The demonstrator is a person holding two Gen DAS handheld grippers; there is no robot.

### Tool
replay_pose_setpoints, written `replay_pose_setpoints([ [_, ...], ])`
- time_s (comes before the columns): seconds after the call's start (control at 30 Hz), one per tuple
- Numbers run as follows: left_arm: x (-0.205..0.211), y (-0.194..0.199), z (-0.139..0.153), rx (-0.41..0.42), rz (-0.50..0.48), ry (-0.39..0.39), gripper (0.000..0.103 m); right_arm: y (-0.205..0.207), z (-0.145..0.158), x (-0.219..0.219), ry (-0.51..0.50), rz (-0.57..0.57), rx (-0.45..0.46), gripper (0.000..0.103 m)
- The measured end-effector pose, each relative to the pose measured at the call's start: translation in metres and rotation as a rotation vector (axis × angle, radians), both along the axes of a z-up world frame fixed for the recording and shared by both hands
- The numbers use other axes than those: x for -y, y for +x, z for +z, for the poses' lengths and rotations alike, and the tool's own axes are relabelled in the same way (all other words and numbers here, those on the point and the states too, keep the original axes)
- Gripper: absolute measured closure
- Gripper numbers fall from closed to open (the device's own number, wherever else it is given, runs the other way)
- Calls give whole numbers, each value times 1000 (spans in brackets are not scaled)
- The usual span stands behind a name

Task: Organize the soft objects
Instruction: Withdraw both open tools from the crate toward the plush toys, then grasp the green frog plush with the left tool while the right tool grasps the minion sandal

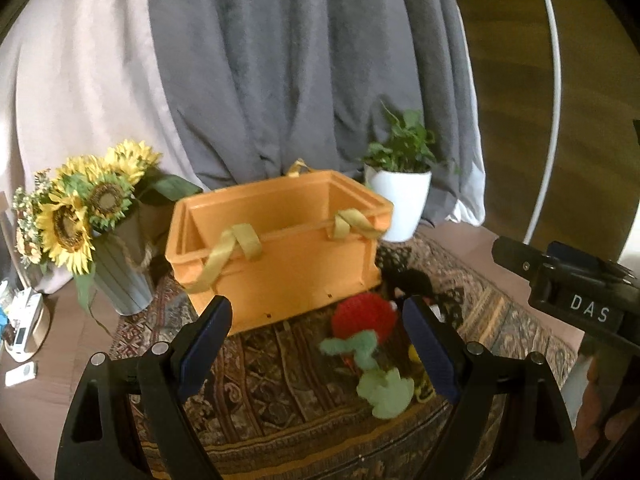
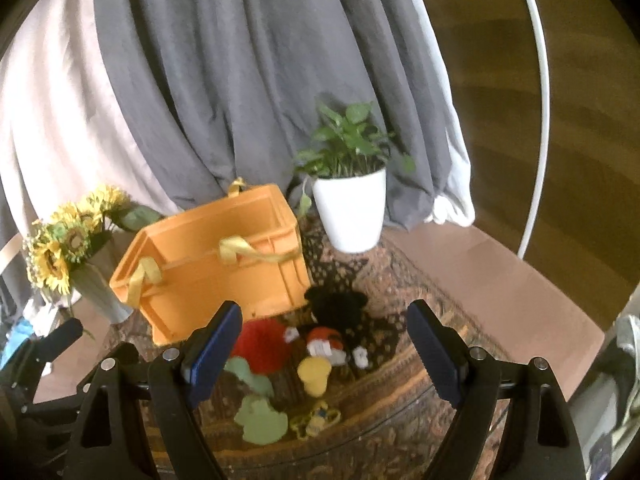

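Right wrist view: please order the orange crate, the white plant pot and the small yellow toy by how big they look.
1. orange crate
2. white plant pot
3. small yellow toy, though it lies nearer the camera

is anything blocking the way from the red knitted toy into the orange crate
Nothing visible does. The red knitted toy lies on the patterned cloth right in front of the orange crate, whose top is open. Only the crate's near wall and its yellow straps must be cleared. Both tools, left and right, are open and empty.
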State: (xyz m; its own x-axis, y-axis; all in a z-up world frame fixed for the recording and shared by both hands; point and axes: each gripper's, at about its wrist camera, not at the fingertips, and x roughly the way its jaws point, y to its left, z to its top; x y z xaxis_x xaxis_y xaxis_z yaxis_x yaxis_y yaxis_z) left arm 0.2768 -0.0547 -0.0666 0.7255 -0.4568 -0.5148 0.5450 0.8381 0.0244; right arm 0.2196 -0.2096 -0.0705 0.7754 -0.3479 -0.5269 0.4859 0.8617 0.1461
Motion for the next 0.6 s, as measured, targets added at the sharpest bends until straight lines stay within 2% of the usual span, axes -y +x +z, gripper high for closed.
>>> replay_pose_setpoints([
  [0.2, 1, -9, -19, 3, -67, 41, 15, -6, -23, -1, 51, -12, -40, 18],
  [0.6, 14, -12, -65, -48, -207, 130, 15, -8, -69, -6, 154, -10, -122, 19],
])
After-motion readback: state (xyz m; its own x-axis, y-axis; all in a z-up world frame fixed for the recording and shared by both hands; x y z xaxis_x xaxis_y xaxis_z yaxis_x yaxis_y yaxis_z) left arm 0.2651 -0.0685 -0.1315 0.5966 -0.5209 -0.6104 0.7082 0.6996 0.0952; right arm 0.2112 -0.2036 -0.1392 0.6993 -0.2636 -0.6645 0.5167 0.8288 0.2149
